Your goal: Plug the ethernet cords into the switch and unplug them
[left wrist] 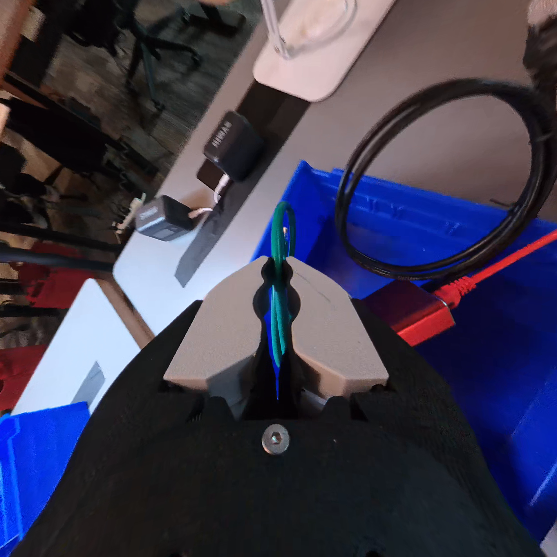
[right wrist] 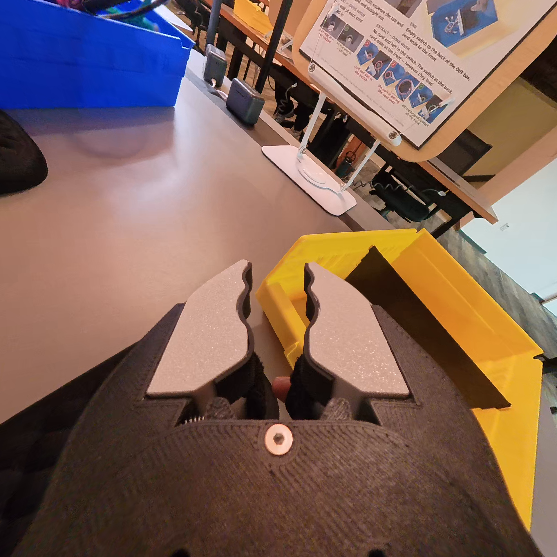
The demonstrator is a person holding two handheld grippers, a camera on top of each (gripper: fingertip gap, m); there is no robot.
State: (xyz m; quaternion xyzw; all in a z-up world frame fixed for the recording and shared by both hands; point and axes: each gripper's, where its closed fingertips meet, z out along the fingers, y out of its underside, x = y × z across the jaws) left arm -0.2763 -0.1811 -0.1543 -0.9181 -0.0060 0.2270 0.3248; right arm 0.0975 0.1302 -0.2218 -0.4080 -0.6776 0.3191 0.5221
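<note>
Left gripper (left wrist: 278, 262) has its fingers pinched on the green cord (left wrist: 281, 232) above the blue bin (left wrist: 391, 211); right gripper (right wrist: 277, 268) sits open, empty. I'd regrip nearer the plug before inserting.

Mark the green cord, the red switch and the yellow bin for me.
green cord (left wrist: 282, 235): left wrist view, on the loop poking out past the fingertips.
red switch (left wrist: 413, 313): left wrist view, on its top face.
yellow bin (right wrist: 470, 304): right wrist view, on its right side wall.

Printed instruction sheet (right wrist: 388, 57) on a stand; lettering on two dark chargers (left wrist: 232, 144).
</note>
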